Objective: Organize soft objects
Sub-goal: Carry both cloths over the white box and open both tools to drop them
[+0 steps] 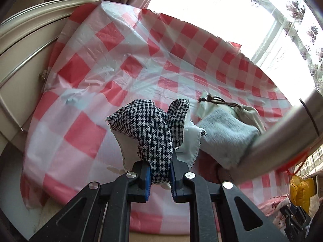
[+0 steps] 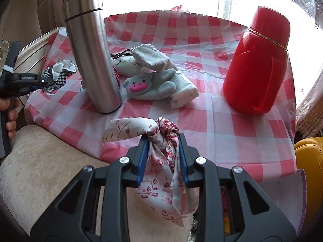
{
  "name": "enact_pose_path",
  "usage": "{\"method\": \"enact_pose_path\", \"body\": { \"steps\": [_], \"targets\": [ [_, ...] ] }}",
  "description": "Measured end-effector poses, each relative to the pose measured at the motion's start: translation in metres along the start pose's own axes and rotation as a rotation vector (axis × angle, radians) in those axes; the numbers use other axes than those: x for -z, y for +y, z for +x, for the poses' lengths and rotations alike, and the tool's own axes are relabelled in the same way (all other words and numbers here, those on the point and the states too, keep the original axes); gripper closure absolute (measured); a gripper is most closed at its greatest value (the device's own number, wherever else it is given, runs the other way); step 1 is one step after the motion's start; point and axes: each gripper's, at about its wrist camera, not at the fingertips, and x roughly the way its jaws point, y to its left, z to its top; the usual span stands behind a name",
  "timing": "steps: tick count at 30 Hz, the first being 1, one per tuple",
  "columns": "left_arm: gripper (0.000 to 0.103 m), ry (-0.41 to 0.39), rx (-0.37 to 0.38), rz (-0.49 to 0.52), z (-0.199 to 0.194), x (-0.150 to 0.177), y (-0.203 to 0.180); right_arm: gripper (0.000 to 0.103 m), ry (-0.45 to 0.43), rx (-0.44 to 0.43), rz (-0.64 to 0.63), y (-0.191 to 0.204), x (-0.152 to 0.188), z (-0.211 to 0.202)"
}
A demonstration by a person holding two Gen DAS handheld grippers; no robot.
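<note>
Left claw (image 1: 159,173) clamped one houndstooth cloth (image 1: 149,125), right claw (image 2: 162,157) gripped one floral scarf (image 2: 159,161), two flasks stood on checked surface (image 2: 212,125).

Each gripper is built from matte black plastic arms that fork into two angled linkages with elongated triangular cut-outs. On the left gripper (image 1: 159,178), round silver screw heads are set at the linkage joints, two on each side, and the inner faces of the black fingers are lined with blue pads (image 1: 148,180). The same construction is seen on the right gripper (image 2: 162,161): four silver screws, black fingers, and long narrow blue pads (image 2: 141,166). From the right wrist view, the left gripper is seen side-on, where small white lettering is printed along its black body, too small to be read. Fingers of the person's hand (image 2: 11,111) are wrapped around its dark handle.
</note>
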Motion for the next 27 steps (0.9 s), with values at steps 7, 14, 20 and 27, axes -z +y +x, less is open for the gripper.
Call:
{"method": "enact_pose_path", "body": {
  "steps": [7,14,20,27],
  "targets": [
    [0.087,-0.010,0.054,0.033,-0.032,0.029,-0.022,0.071,-0.006,0.020,0.025,-0.012,0.017,-0.020],
    [0.087,0.002,0.122,0.119,-0.054,0.058,-0.065,0.071,-0.012,0.040,0.093,-0.039,0.039,-0.041],
    [0.087,0.007,0.193,0.194,-0.065,0.078,-0.106,0.071,-0.026,0.087,0.164,-0.077,0.053,-0.064],
    [0.087,0.042,0.283,0.288,-0.065,0.102,-0.158,0.071,-0.042,0.164,0.251,-0.125,0.068,-0.088]
  ]
}}
